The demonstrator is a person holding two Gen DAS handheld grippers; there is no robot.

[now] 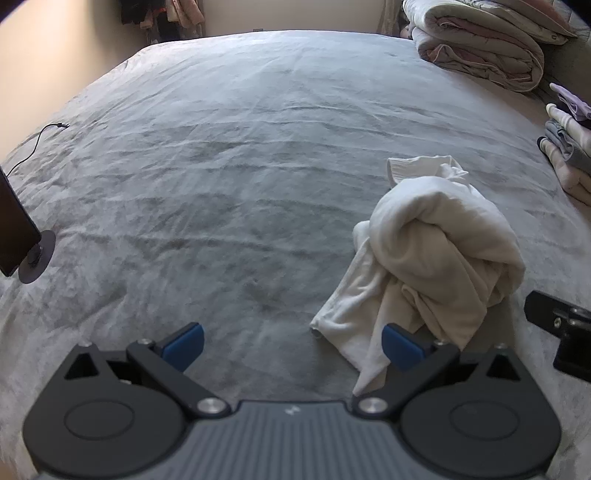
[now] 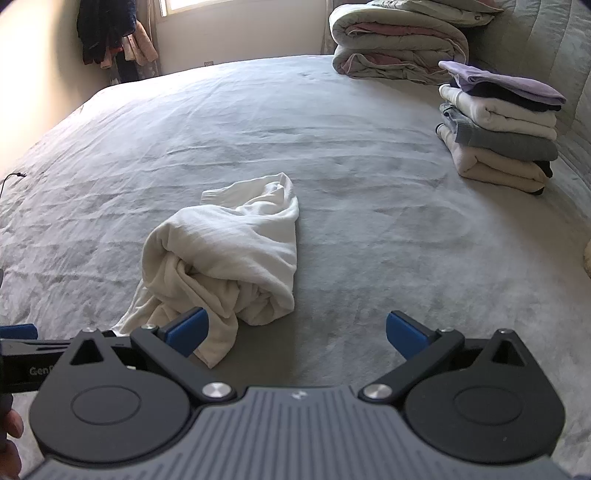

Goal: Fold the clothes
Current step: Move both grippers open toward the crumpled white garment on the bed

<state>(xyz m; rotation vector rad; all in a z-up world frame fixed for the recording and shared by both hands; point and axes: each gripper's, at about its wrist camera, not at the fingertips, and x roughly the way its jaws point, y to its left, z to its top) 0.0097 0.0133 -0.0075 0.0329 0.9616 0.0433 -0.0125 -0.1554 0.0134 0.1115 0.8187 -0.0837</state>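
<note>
Grey plush bedspread point(image 2: 351, 206) fills both of your views, soft and velvety, creased in long shallow ripples across the bed. You have one loose garment point(image 2: 225, 258) to work on: a white, soft knit piece, crumpled and twisted into a rolled lump with one ribbed cuff poking out at its far end and a flat flap trailing toward you. It lies near the front of the bed, between your two tools. Your left gripper point(image 1: 293, 345) has its two blue-padded fingers spread wide with nothing between them; the garment's trailing edge lies just beside its right pad point(image 1: 400, 349), but you cannot tell whether it touches. Your right gripper point(image 2: 297, 334) is spread just as wide and also empty, its left pad point(image 2: 188, 334) overlapping the garment's near edge in the view. To the right, by the headboard side, you have one stack point(image 2: 498, 129) of folded clothes, about six layers that you can count: lilac on top, then dark, white, grey, cream and another dark edge at the bottom. Behind it sit two folded quilts point(image 2: 399, 40), puffy, pale with pink lining. At the left edge you have one thin black cable point(image 1: 33, 147) and one round dark stand base point(image 1: 37, 262). Dark and pink clothes point(image 2: 114, 33) hang on the far wall.
</note>
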